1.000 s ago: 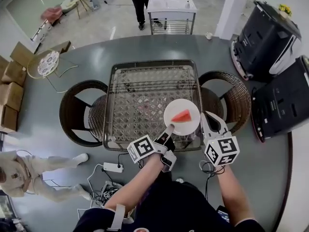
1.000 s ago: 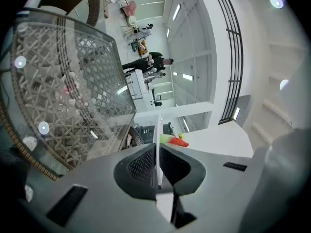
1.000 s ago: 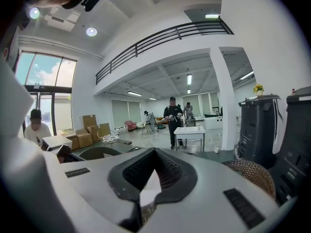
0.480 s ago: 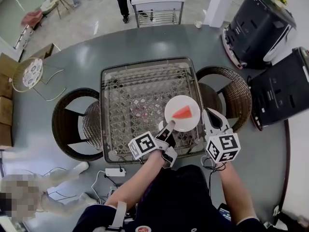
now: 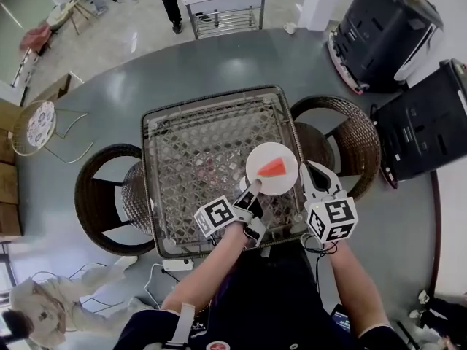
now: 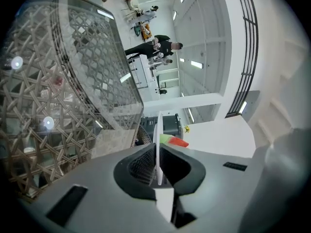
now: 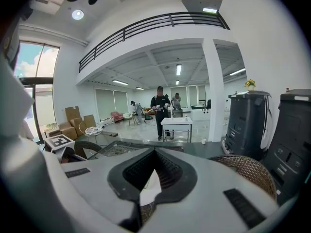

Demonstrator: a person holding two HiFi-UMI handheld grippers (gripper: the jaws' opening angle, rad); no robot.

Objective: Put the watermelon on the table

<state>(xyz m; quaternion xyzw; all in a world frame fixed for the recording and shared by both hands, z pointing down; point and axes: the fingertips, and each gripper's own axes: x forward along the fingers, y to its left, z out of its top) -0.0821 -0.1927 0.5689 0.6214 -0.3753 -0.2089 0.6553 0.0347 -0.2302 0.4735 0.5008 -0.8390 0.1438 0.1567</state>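
Observation:
A red watermelon slice (image 5: 274, 168) with a green rind lies on a white plate (image 5: 257, 172). My left gripper (image 5: 253, 189) is shut on the plate's near rim and holds it over the near right part of the glass-topped wicker table (image 5: 197, 152). In the left gripper view the plate (image 6: 158, 135) runs edge-on between the pads, with the watermelon slice (image 6: 176, 141) beyond them. My right gripper (image 5: 312, 170) hovers just right of the plate by the table's right edge. Its jaws meet in the right gripper view, and this gripper (image 7: 155, 152) holds nothing.
Round wicker chairs stand at the table's left (image 5: 109, 195) and right (image 5: 350, 141). Two black machines (image 5: 383, 28) stand at the back right and a white cart (image 5: 219, 2) stands behind the table. A power strip (image 5: 174, 265) and cables lie on the floor near my feet.
Both grippers have moved a little forward and lower toward the table. The plate with the slice is still in the left one. The table sits closer in the head view.

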